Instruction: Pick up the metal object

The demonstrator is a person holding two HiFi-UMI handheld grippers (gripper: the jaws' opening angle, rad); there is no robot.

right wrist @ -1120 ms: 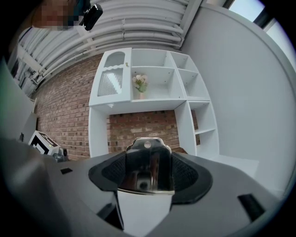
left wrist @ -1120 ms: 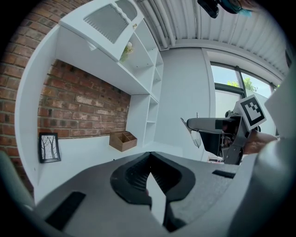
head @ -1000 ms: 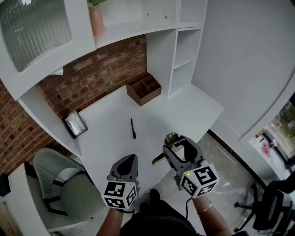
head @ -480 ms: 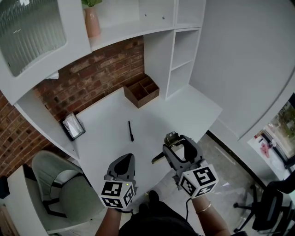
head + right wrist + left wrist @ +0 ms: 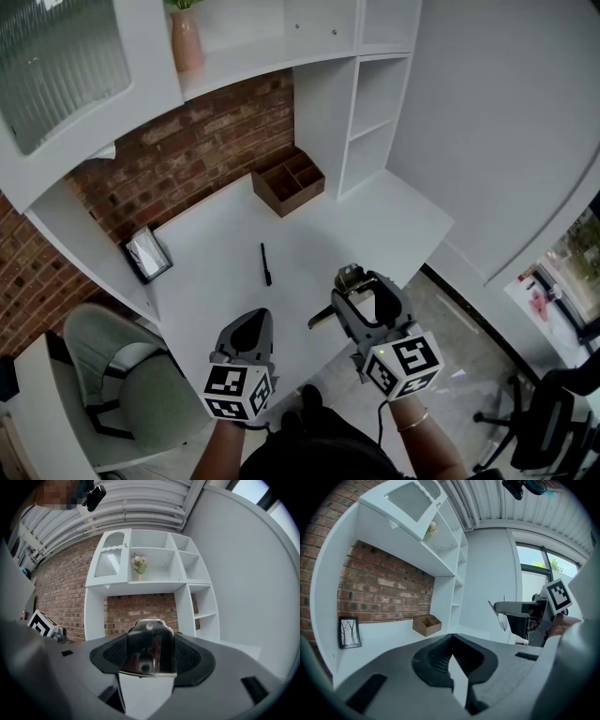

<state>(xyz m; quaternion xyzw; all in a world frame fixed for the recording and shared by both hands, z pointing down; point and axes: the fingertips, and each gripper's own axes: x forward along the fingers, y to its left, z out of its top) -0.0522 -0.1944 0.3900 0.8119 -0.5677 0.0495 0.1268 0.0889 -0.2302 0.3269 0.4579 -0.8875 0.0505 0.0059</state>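
My right gripper is shut on a shiny metal object, held above the near edge of the white desk. In the right gripper view the metal piece fills the gap between the two pads, with a small hole near its top, so the right gripper grips it from both sides. A dark end sticks out to the left below the jaws. My left gripper hangs beside it on the left, shut with nothing in it.
A black pen lies mid-desk. A wooden organizer stands at the back by the brick wall, and a framed picture leans at the left. A grey chair is at lower left. White shelves rise on the right.
The head view has shifted slightly. Both grippers stay almost where they were, the right one still holding the metal object.
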